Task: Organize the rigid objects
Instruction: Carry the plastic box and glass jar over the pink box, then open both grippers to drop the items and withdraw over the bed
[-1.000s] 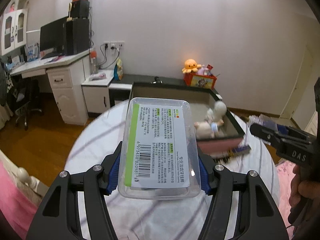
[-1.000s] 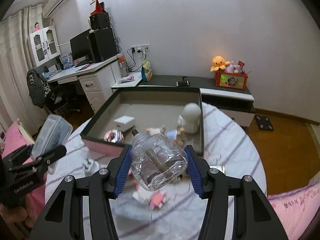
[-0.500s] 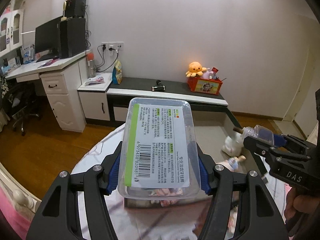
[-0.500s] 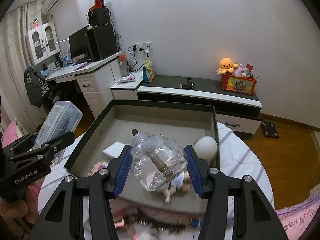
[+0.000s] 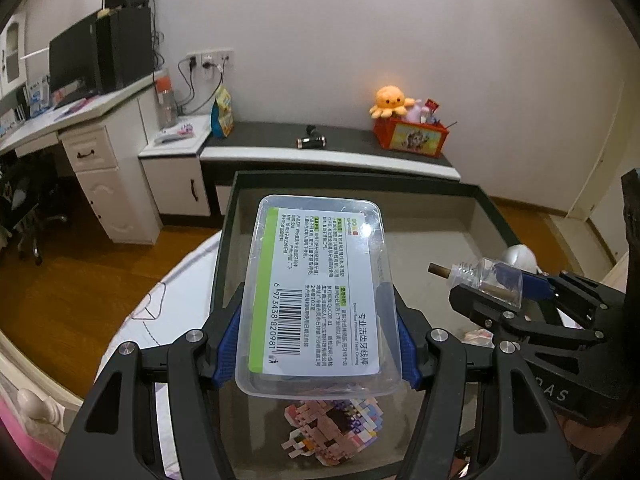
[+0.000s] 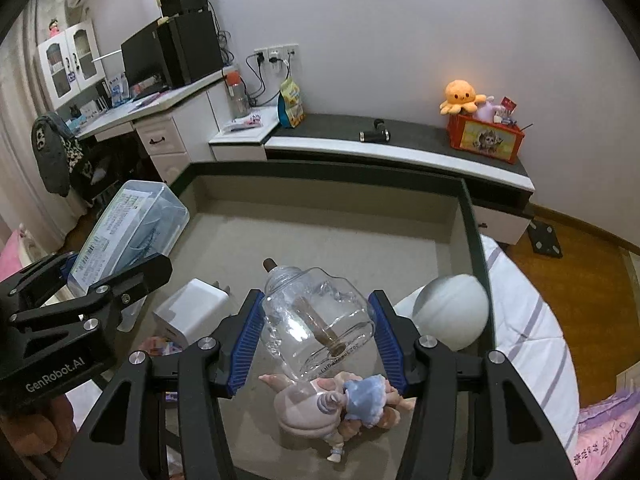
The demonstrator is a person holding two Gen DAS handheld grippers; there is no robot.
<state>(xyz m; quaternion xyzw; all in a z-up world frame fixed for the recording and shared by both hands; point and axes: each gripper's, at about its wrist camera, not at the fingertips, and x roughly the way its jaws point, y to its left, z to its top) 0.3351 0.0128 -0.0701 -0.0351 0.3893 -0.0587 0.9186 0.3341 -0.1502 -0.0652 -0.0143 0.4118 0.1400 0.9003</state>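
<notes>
My left gripper (image 5: pixel 316 344) is shut on a clear plastic floss-pick box (image 5: pixel 320 292) with a white and green label, held above the left part of a large dark-rimmed tray (image 5: pixel 352 178). My right gripper (image 6: pixel 316 344) is shut on a clear glass bottle (image 6: pixel 316 320) with a brown stopper, hanging over the tray's (image 6: pixel 328 168) middle. Each gripper shows in the other's view: the bottle (image 5: pixel 480 278) at the right, the box (image 6: pixel 128 224) at the left.
In the tray lie a pink block figure (image 5: pixel 332 428), a small doll (image 6: pixel 340 404), a white charger block (image 6: pixel 192 312) and a white ball-shaped thing (image 6: pixel 452 312) by the right wall. The tray sits on a round white table (image 5: pixel 160 300). A low cabinet (image 6: pixel 392 144) stands behind.
Both grippers have moved forward and down over the tray with their loads still held. The tray floor and the toys in it now lie right under the fingers.
</notes>
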